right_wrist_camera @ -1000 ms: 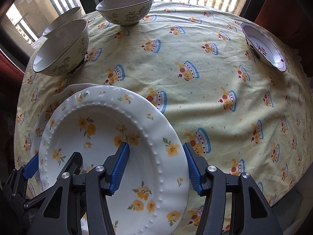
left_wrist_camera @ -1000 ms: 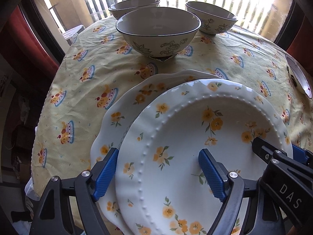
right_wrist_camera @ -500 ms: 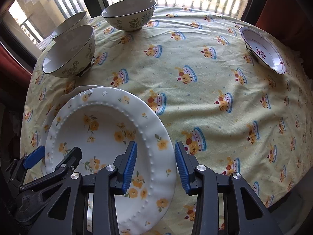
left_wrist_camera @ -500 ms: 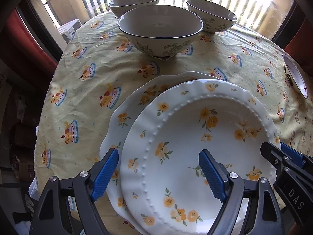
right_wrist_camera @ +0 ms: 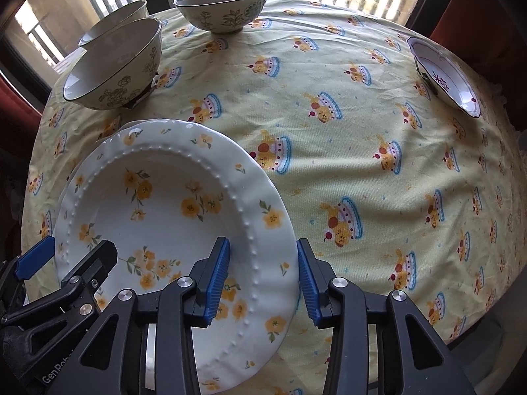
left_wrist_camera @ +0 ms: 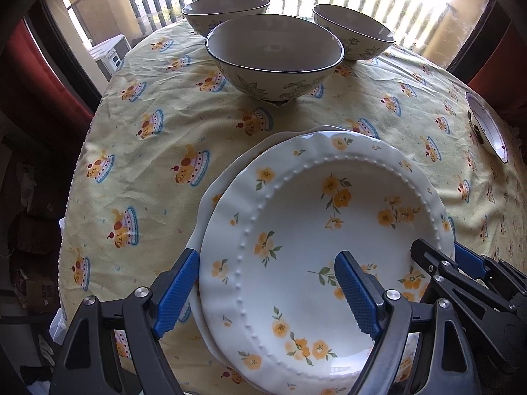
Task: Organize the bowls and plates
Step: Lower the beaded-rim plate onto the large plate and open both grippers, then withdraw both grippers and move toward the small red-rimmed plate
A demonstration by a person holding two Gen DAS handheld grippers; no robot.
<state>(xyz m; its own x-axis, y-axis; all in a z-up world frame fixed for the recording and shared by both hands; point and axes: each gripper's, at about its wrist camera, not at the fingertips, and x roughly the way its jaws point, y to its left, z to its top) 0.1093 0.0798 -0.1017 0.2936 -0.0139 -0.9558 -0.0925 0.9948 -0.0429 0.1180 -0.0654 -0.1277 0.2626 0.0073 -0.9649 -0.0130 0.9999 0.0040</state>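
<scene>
A white plate with yellow flowers (left_wrist_camera: pixel 296 240) lies stacked on a second plate (left_wrist_camera: pixel 210 204) at the table's near edge; it also shows in the right wrist view (right_wrist_camera: pixel 158 217). My left gripper (left_wrist_camera: pixel 266 291) is open, its fingers straddling the left rim of the top plate. My right gripper (right_wrist_camera: pixel 263 279) is open, its fingers astride the plate's right rim. Three green-patterned bowls stand at the far side: the nearest (left_wrist_camera: pixel 275 56), one behind it (left_wrist_camera: pixel 225 11), one to the right (left_wrist_camera: pixel 354 34).
A small white dish with a red mark (right_wrist_camera: pixel 443 77) sits at the table's right edge. The round table has a yellow cloth with cake prints (right_wrist_camera: pixel 329 131). A window with railings is behind the bowls.
The top plate has slid left and now sits almost squarely over the lower plate. Both grippers drew back a little and stay open around its rim.
</scene>
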